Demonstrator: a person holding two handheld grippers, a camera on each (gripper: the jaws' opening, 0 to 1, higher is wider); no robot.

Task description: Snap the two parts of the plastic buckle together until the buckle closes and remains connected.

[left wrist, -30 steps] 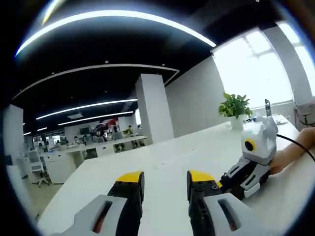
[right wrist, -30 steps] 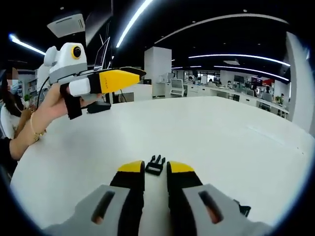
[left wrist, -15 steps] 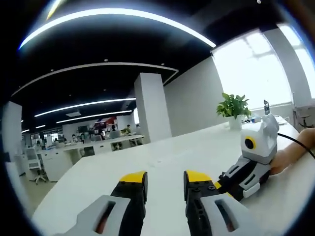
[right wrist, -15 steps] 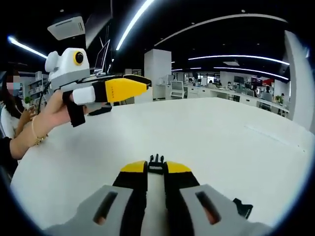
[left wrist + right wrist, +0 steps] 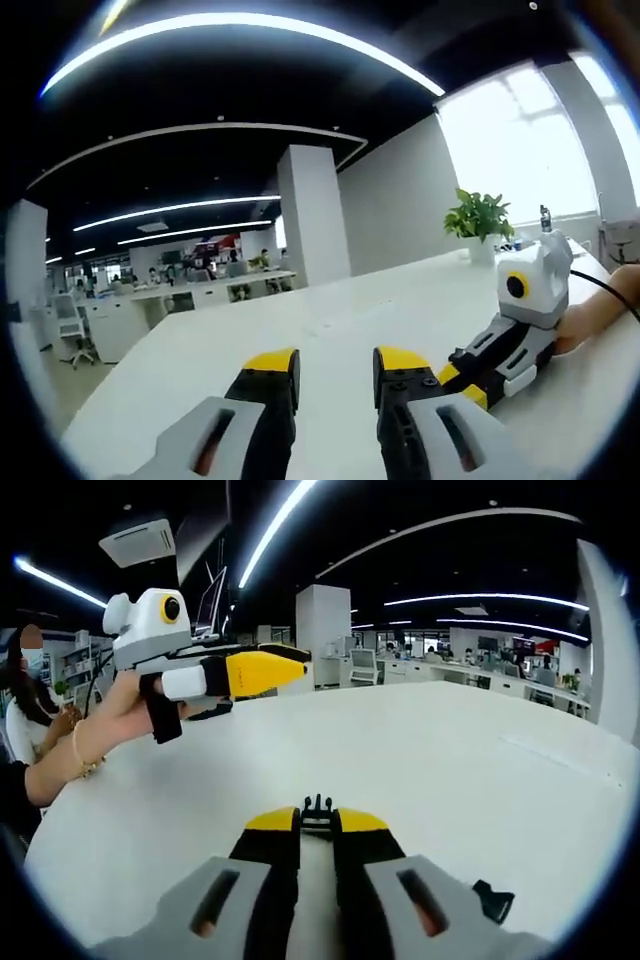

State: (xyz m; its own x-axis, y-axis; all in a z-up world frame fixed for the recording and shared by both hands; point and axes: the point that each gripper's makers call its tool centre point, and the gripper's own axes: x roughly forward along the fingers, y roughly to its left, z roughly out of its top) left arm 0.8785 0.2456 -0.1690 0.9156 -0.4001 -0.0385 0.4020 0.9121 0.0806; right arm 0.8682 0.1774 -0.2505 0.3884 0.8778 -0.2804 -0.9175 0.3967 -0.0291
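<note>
In the right gripper view, the pronged buckle part (image 5: 317, 815) is mostly hidden between the right gripper's (image 5: 316, 825) yellow-tipped jaws, only its prongs poking out. The other buckle part (image 5: 494, 901) is half covered by that gripper's grey body. The distant desks (image 5: 205, 297) in the left gripper view are too small to make out.

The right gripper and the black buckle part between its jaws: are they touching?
Touching. In the right gripper view, the right gripper has both yellow jaw tips pressed against the sides of the buckle part, with no gap showing.
</note>
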